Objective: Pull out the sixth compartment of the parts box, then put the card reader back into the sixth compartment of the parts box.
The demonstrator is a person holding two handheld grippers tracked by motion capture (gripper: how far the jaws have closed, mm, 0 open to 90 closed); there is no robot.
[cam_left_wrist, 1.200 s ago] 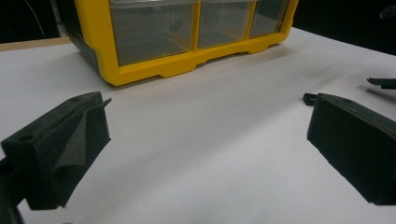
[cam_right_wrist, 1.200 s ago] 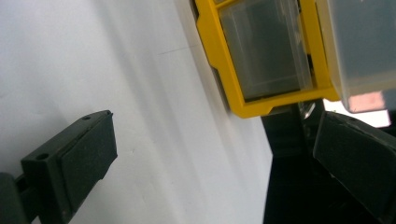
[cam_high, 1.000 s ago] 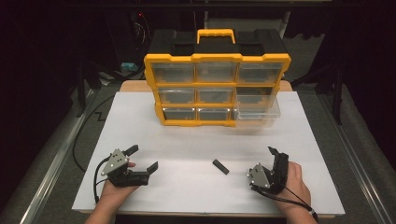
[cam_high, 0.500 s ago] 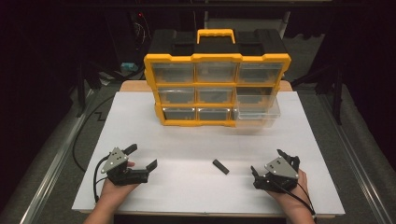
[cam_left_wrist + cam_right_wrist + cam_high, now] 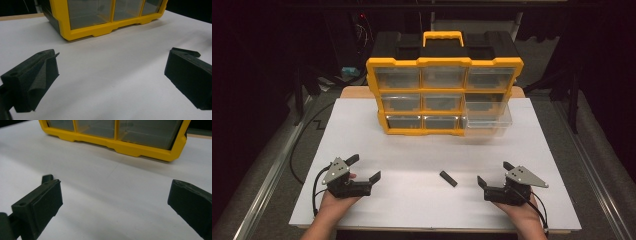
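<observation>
Approach step: small black piece [image 5: 448, 178] lies on table [image 5: 412, 155], lower centre. Right claw [image 5: 493, 178] spread, empty, nearest. Left claw [image 5: 364, 168] spread, idle. Next probably: right reaches, pinches piece.

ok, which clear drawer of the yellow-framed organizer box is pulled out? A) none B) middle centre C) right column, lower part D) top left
C: a clear plastic drawer juts forward from the lower right of the yellow-framed organizer box, the other drawers sit flush; whether it belongs to the middle or bottom row is hard to tell.
</observation>
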